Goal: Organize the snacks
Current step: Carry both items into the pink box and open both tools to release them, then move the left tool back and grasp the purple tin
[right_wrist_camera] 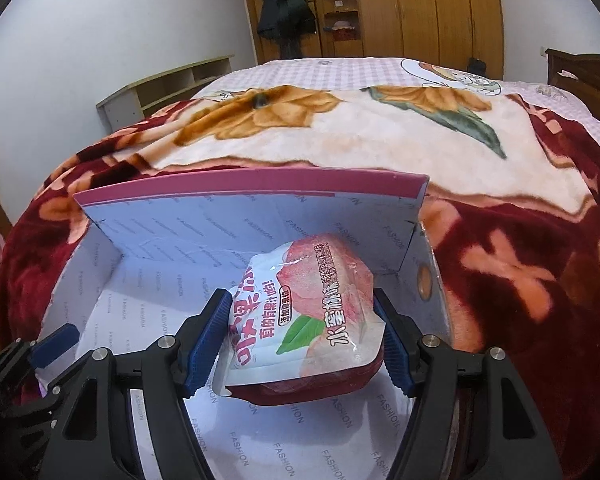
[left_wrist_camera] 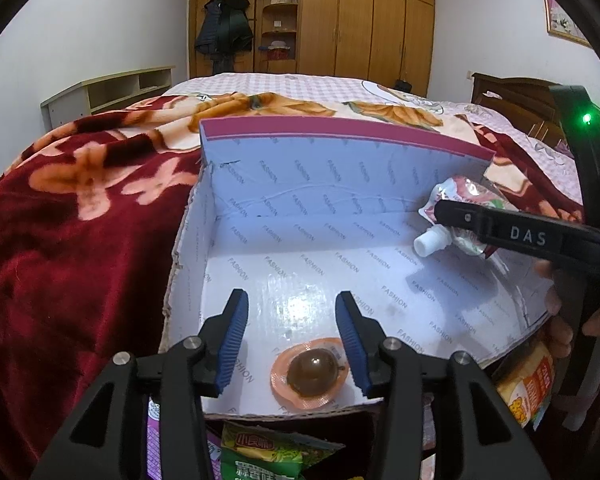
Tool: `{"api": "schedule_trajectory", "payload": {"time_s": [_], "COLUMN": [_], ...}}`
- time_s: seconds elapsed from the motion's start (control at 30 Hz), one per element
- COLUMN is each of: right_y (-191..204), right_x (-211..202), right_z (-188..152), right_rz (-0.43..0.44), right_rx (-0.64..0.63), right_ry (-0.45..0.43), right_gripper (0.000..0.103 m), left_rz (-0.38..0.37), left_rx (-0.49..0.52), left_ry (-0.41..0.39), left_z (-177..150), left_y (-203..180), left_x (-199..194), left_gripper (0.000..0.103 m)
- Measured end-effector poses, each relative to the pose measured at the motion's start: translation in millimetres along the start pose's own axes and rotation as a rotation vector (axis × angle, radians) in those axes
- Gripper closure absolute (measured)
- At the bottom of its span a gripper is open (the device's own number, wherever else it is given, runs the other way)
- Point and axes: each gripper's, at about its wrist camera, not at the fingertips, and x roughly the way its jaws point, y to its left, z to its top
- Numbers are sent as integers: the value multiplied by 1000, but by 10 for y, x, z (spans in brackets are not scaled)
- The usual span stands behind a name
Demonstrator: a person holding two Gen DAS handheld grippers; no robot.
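Note:
An open cardboard box printed with "FASHION" lies on the bed. On its floor near the front edge sits a small orange-rimmed jelly cup with a brown dome. My left gripper hovers over it, open, its blue pads clear of the cup. My right gripper is shut on a pink peach drink pouch, held above the floor of the box at its right side. In the left wrist view the pouch shows a white spout, with a right finger across it.
Loose snack packets lie below the box's front edge: a green one, a yellow one and a purple one. A red floral blanket surrounds the box. A person's hand holds the right gripper.

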Motion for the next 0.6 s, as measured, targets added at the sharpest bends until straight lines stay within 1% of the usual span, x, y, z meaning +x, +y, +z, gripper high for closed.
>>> {"api": "schedule_trajectory", "payload": {"time_s": [0.03,0.07,0.1,0.17,0.33,0.4,0.6], "right_y": [4,10,18,35,-1,-25,-55], "right_x": [-1,10,10,6,-52,-100,-307], "right_z": [-7,1,-2,-3,3,12,16], "right_rz": [-5,-8,-11,-11,13,21,40], "right_rx": [-6,-12,-18,-27,-3,12,16], "right_ry": [1,3,5,6,-8,-17,-50], "right_gripper": [32,29,22,15,15,13,12], "left_rz": [-1,0,1,-2,-9,-15,-20], "left_rx": [2,3,4,3,-11,-16,-20], "left_ry": [0,0,2,3,3,-3,-21], "left_z": [-2,-2,-3,-5,5,9,34], "left_y": [-4,-5,-7,-5,29,44,65], "left_x": [0,1,0,-1,-17,-44,-146], "left_gripper": [54,53,53,53,53,53,53]}}
